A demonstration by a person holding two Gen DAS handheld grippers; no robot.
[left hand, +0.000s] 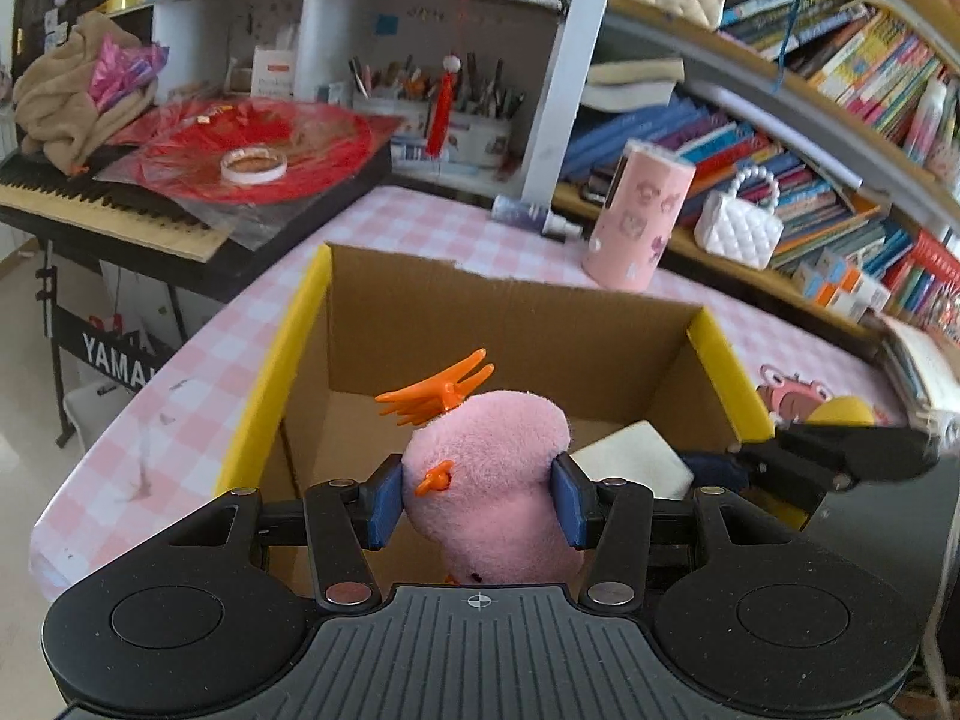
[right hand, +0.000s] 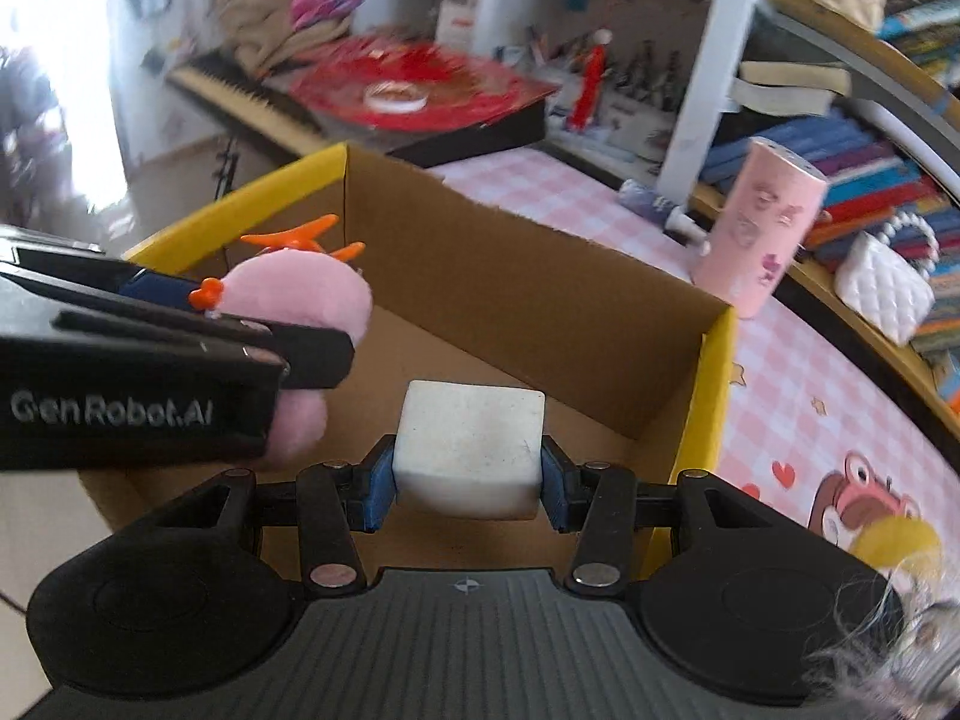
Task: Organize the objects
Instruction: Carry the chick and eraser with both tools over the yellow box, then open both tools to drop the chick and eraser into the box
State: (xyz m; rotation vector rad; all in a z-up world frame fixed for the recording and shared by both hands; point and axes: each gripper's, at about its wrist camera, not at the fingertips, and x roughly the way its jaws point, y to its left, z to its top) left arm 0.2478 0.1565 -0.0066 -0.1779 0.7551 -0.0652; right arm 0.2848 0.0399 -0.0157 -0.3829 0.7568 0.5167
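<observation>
- Pink plush bird toy with orange plastic crest and beak (left hand: 486, 468) is being pinched between the blue pads of the left gripper (left hand: 477, 498), hanging over the open brown cardboard box with yellow-edged flaps (left hand: 516, 324).
- White squarish foam block (right hand: 471, 450) is sitting clamped in the right gripper (right hand: 468, 486), also over the box mouth; jaws narrowed on it from both sides.
- Both grippers are crowding the same opening; judging risk: tools bumping each other on the way down, or the plush snagging on the near flap.
- Plush is squashing under the pads, so it may be clinging to a pad at release; block corner could be catching the box wall.
- Box is resting on a pink-and-white checked tablecloth (left hand: 198, 360); pink printed cylinder container (left hand: 639, 216) is standing just behind it.
- Room is looking cluttered: black electric keyboard (left hand: 108, 204) to the left, packed bookshelves (left hand: 840, 120) behind, white quilted handbag (left hand: 741, 228) on a shelf.
</observation>
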